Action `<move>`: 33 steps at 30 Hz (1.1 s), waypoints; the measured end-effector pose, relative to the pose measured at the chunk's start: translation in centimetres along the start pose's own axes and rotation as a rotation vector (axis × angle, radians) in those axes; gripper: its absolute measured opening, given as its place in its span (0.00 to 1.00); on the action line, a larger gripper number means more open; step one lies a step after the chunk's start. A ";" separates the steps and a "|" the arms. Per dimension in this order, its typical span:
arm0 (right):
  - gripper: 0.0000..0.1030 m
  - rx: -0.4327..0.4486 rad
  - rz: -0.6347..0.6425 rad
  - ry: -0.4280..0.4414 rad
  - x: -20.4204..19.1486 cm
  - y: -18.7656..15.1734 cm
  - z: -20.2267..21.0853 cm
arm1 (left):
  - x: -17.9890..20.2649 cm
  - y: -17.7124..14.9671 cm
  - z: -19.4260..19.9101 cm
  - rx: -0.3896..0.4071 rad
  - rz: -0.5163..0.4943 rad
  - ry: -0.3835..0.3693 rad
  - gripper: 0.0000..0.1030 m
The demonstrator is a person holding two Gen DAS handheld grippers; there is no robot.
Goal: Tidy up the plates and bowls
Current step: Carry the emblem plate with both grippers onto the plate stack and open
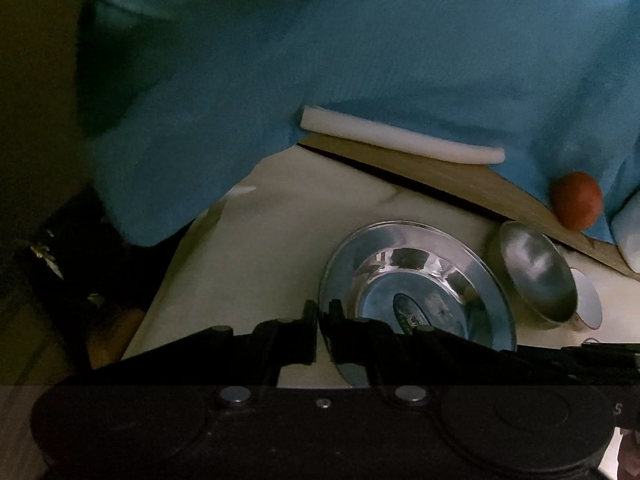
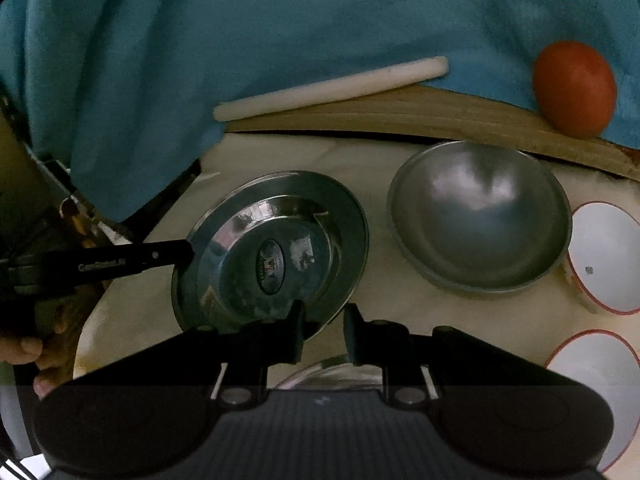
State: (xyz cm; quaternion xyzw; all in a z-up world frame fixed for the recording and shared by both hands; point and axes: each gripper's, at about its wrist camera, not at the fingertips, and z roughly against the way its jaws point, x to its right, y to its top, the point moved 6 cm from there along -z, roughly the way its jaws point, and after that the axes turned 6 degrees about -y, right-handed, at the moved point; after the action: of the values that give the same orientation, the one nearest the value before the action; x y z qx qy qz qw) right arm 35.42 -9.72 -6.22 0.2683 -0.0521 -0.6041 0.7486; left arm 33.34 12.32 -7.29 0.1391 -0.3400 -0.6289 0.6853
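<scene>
- Left gripper (image 1: 318, 312) clamps the steel plate's (image 2: 280, 248) rim, lifting it tilted.
- Right gripper (image 2: 323, 330), jaws part-open, straddles the plate's near edge; contact unclear.
- Steel bowl (image 2: 480, 216) sits beside.

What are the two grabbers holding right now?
The left gripper pinches the steel plate by its rim, on its left edge. The right gripper straddles the plate's near rim, but whether it grips cannot be told.
</scene>
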 end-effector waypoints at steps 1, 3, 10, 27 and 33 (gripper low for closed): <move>0.22 0.001 0.004 0.003 0.0 -0.1 0.2 | 0.1 -0.1 0.4 0.006 0.001 0.001 0.04; 0.22 0.006 0.014 0.008 -0.3 -0.5 1.2 | 0.4 -0.4 1.2 0.015 0.005 0.003 0.04; 0.22 0.028 0.016 0.026 -0.1 -1.7 3.9 | 2.5 -1.7 4.2 0.051 -0.005 -0.017 0.04; 0.22 0.011 -0.036 -0.007 4.6 -7.1 9.6 | 8.6 -6.8 5.3 -0.025 -0.104 -0.090 0.05; 0.22 -0.022 -0.050 -0.018 5.6 -9.0 10.0 | 9.6 -8.3 4.9 -0.058 -0.128 -0.092 0.05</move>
State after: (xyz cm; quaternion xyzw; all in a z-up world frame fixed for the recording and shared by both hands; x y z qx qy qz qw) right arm 25.01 -19.44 -3.25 0.2558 -0.0455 -0.6254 0.7357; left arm 23.58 2.85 -6.03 0.1116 -0.3430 -0.6868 0.6311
